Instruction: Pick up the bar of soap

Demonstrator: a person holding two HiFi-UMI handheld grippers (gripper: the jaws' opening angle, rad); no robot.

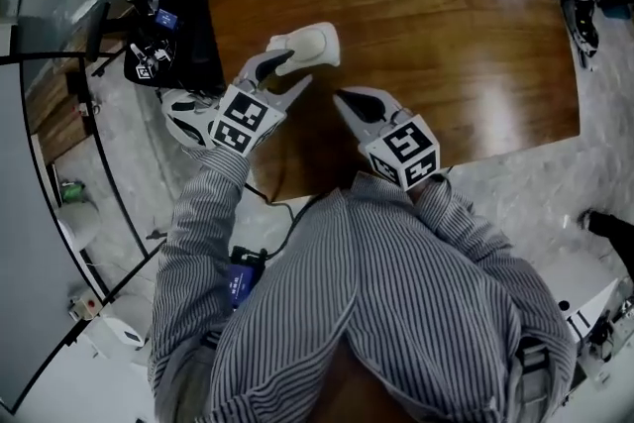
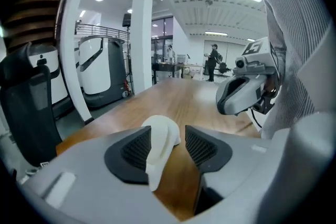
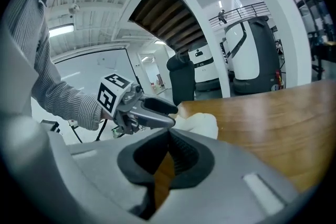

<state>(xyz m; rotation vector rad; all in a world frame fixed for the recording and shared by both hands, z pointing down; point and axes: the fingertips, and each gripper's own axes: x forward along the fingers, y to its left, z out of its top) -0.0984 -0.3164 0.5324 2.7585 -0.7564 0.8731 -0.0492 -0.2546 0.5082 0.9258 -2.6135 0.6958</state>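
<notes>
The bar of soap (image 1: 309, 47) is a pale cream, curved bar on the brown wooden table (image 1: 456, 35), near its left end. My left gripper (image 1: 285, 74) reaches it from the near side, jaws apart. In the left gripper view the soap (image 2: 157, 149) stands on edge between the pads; it leans on the left pad (image 2: 135, 148) and a gap separates it from the right pad. My right gripper (image 1: 344, 98) hovers just right of it over the table, jaws together with nothing in them (image 3: 169, 136). From the right gripper view the soap (image 3: 202, 124) lies behind the left gripper (image 3: 157, 112).
The table's left edge runs close to the soap; a black stand with tagged gear (image 1: 163, 30) sits just beyond it. A white column (image 2: 142, 34), a white machine (image 2: 100, 71) and a black chair (image 2: 26, 102) stand off that side. The tabletop stretches away to the right.
</notes>
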